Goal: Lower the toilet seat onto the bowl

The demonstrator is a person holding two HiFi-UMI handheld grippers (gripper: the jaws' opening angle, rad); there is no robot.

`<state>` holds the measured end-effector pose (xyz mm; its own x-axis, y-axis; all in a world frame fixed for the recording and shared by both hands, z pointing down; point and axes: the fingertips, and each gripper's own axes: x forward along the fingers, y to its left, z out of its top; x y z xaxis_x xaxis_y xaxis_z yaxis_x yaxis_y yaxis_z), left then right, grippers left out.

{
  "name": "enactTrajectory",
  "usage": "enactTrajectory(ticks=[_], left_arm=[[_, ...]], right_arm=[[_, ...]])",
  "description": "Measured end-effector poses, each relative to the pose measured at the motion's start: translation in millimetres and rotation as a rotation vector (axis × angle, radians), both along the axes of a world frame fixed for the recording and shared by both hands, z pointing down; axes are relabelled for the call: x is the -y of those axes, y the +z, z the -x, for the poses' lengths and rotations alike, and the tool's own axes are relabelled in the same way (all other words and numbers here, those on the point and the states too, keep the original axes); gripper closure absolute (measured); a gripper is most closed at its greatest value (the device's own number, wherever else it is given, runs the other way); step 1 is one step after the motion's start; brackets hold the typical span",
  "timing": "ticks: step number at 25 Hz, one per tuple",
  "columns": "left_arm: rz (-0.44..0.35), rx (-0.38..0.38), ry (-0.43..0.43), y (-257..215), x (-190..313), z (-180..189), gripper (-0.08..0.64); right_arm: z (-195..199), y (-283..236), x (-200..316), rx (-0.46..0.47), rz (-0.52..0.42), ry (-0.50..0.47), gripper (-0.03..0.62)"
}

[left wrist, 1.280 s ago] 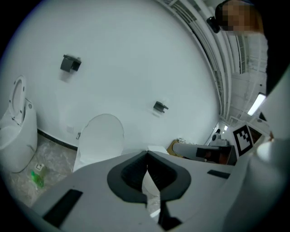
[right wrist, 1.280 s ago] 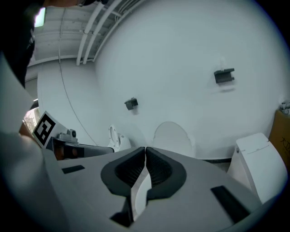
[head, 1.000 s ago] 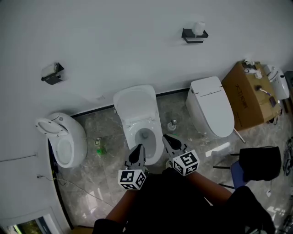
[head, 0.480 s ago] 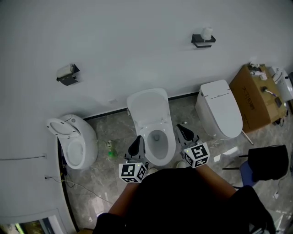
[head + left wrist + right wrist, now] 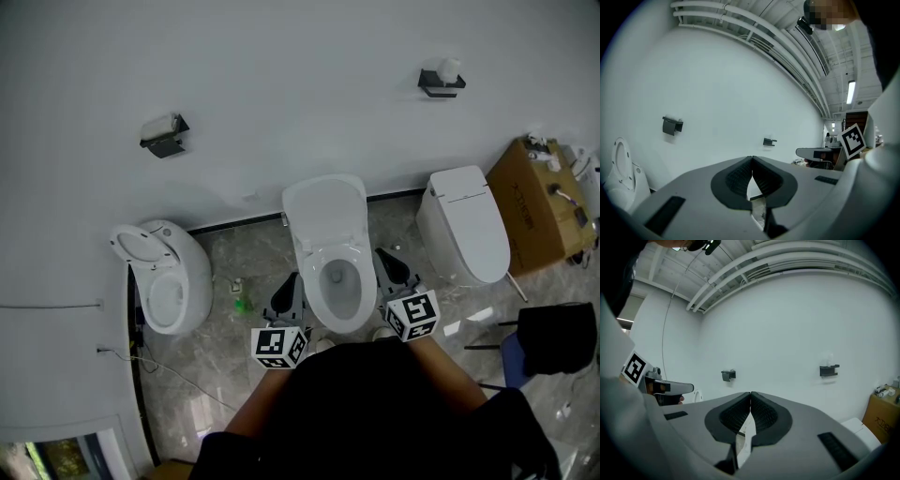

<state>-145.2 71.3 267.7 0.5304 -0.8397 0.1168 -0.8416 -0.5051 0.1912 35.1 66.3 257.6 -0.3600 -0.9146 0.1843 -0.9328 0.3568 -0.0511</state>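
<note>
The middle toilet's bowl [image 5: 339, 291] stands against the wall, and its white lid [image 5: 324, 214] is raised behind it. A white seat ring [image 5: 319, 259] appears to lie flat around the bowl's opening; I cannot tell seat from rim for sure. My left gripper [image 5: 291, 283] hangs just left of the bowl and my right gripper [image 5: 385, 256] just right of it. Neither touches the toilet. In the left gripper view the left gripper [image 5: 752, 160] is shut on nothing. The right gripper [image 5: 750, 394] in its own view is likewise shut and empty.
A round toilet [image 5: 171, 286] with its seat raised stands to the left. A closed toilet [image 5: 467, 225] and a cardboard box [image 5: 542, 202] are on the right. Paper holders [image 5: 164, 137] [image 5: 442, 81] hang on the wall. A black chair [image 5: 555, 336] is at the right, and a green item [image 5: 242, 304] lies on the floor.
The head view has shifted, so the toilets sit further right in it. The grippers went from the bowl's front to one on each side of it, both still shut.
</note>
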Motion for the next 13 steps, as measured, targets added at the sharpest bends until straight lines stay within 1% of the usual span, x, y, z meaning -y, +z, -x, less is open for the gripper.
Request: enactTrajectory(ticks=[4, 13], left_arm=[[-0.024, -0.025, 0.001, -3, -10, 14, 0.545], [-0.037, -0.007, -0.003, 2, -15, 33, 0.545]], right_arm=[[13, 5, -10, 0.017, 0.008, 0.011, 0.560], [36, 10, -19, 0.011, 0.002, 0.016, 0.561]])
